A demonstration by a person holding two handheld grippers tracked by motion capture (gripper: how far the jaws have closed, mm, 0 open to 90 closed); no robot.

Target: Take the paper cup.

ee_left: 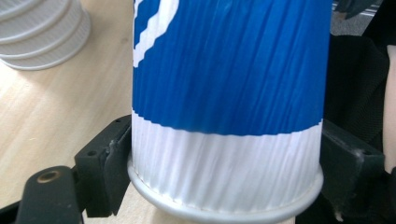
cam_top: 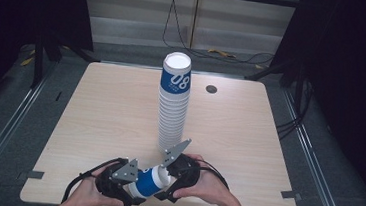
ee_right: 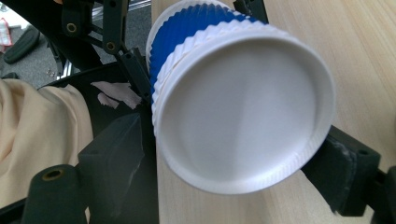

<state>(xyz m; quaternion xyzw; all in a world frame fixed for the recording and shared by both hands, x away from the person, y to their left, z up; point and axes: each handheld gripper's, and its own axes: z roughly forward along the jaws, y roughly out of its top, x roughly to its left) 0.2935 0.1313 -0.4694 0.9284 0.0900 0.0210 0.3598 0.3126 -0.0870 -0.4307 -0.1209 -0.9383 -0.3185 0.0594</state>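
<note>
I see the cup (cam_top: 151, 180) held lying on its side between both grippers, low over the near edge of the table (cam_top: 93, 125), just in front of the tall stack of cups (cam_top: 173, 107). My left gripper (cam_top: 130, 191) is clenched on the cup's white rim end; its pads press both sides. My right gripper (cam_top: 169, 174) faces the cup's closed base, one jaw on each side of it; I cannot tell whether the pads touch. The stack stands upright near the table's middle, with bare wood wide to its left and right. A small dark grommet (cam_top: 211, 89) sits near the far edge. What the cups hold I cannot see.
</note>
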